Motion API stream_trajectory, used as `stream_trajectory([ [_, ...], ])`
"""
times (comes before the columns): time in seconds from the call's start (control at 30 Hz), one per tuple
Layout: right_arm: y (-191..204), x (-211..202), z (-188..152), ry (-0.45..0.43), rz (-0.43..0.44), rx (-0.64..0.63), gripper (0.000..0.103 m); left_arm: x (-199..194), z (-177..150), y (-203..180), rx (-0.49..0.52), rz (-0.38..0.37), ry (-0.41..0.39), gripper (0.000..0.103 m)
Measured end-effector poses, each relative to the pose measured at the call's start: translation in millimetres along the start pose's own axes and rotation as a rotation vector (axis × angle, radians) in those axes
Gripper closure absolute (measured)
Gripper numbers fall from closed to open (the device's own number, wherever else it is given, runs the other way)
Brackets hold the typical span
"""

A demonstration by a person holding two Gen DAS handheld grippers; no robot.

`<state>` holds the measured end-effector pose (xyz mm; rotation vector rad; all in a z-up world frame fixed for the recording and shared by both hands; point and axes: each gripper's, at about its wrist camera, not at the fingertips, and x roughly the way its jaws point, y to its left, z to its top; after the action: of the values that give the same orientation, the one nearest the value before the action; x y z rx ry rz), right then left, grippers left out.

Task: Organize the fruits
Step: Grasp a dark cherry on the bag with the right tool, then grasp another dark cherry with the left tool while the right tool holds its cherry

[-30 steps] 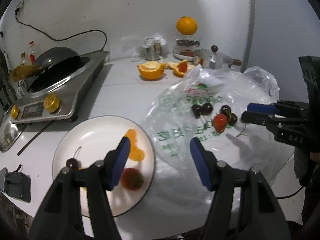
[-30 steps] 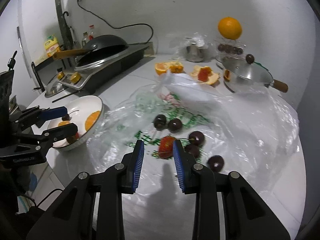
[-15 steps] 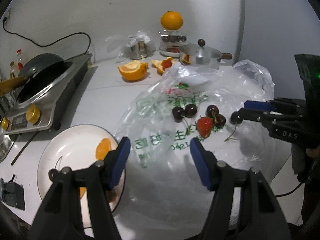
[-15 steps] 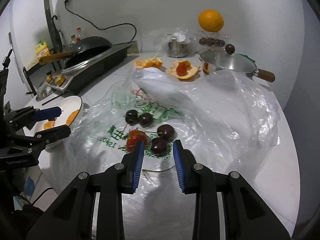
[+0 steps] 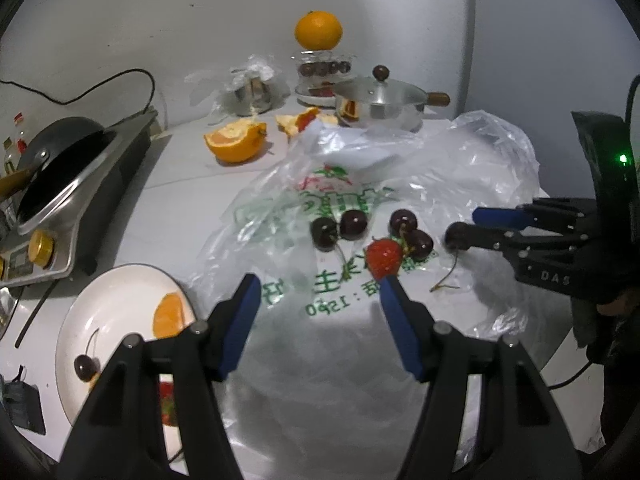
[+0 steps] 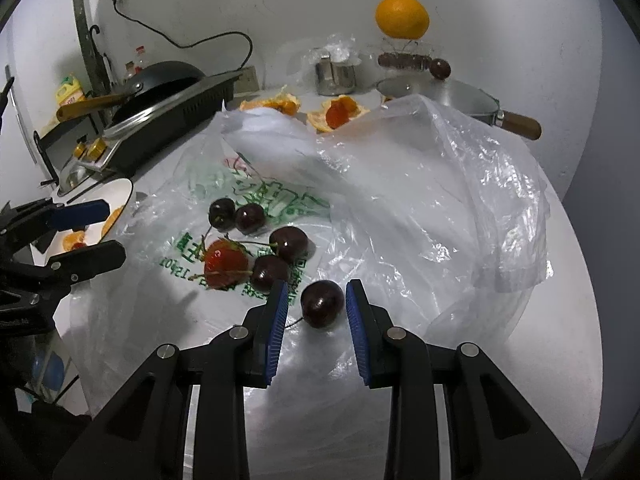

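Observation:
Several dark cherries [image 5: 354, 224] and a red strawberry [image 5: 384, 258] lie on a clear printed plastic bag [image 5: 320, 288]. My left gripper [image 5: 320, 300] hovers open just short of the strawberry, nothing between its fingers. One cherry [image 6: 322, 304] lies apart from the cluster, between the blue pads of my right gripper [image 6: 317, 308]. A small gap shows at its left pad, so it stands open around the cherry. The strawberry [image 6: 224, 262] is just left of it. A white plate [image 5: 80, 312] at lower left holds an orange slice [image 5: 170, 316], a cherry [image 5: 86, 366] and a strawberry.
An induction cooker with a black pan [image 5: 60, 160] stands at the left. At the back are cut orange pieces [image 5: 236, 142], a lidded steel pot [image 5: 376, 104] and a whole orange [image 5: 318, 32] on a glass jar. The bag bunches up at the right [image 6: 480, 184].
Both grippers have moved in toward the fruit on the bag. The left one has slid right, off the plate. The right one has come down around the lone cherry. Neither opening has changed.

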<state>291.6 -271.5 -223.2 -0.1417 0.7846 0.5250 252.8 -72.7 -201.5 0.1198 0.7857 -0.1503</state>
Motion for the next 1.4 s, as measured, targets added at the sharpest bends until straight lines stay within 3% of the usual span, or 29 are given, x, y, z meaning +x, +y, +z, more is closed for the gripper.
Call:
stream_trajectory([
  [0.43,0.4,17.3,-2.7,0.034,0.007,-0.039,0.075,23.3,9.9,-16.6,0.043,-0.009,0.019,0.04],
  [0.9,-4.1,8.2,4.7,-0.007,0.033,-0.032,0.076,50.2,28.4,-13.5,0.086,-0.002,-0.01,0.041],
  [1.13,-6.5,7.1,14.0,-0.03,0.035,-0.031,0.076,69.8,31.3,-10.6,0.14,0.014,0.02,0.062],
  [1.4,-9.5,12.7,17.9,-0.038,0.04,-0.018,0.076,84.6,34.3,-16.9,0.236,0.009,0.029,0.066],
])
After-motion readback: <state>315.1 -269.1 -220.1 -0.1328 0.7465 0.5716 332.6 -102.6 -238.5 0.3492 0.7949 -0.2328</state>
